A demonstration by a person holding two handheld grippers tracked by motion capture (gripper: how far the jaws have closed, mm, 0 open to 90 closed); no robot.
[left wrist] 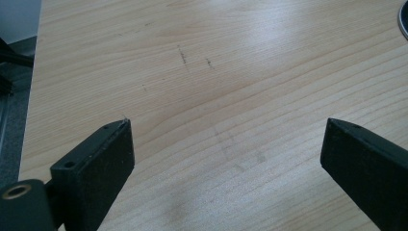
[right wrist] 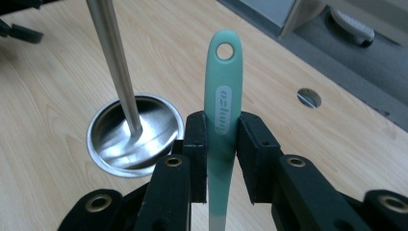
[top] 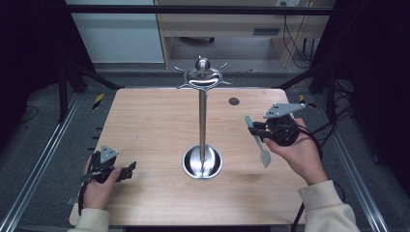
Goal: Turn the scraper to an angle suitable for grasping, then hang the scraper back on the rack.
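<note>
At the left of the wooden surface (top: 154, 125), near its front edge, the left gripper (top: 126, 171) rests low in the person's left hand (top: 99, 186). Its jaws are spread wide apart with nothing between them; the left gripper view shows bare wood grain in the gap, with a few faint dark marks on it.

In the middle stands a metal stand (top: 202, 121): a round shiny base (top: 202, 162) sits on the surface, a thin upright pole rises from it, and a ring of curved hooks (top: 203, 77) with a ball on top crowns the pole.

Behind and to the right of the pole, a small dark round hole (top: 234, 101) is set in the surface.

At the right, the right gripper (top: 255, 130) is held above the surface in the person's right hand (top: 297, 152). Its jaws are pinching a mint-green spatula (top: 257, 141) across the handle. In the right gripper view the handle end with its hanging hole (right wrist: 224, 50) points away from the jaws, and the stand's base lies to the left of it. In the high view the spatula's pale blade hangs down toward the surface.
</note>
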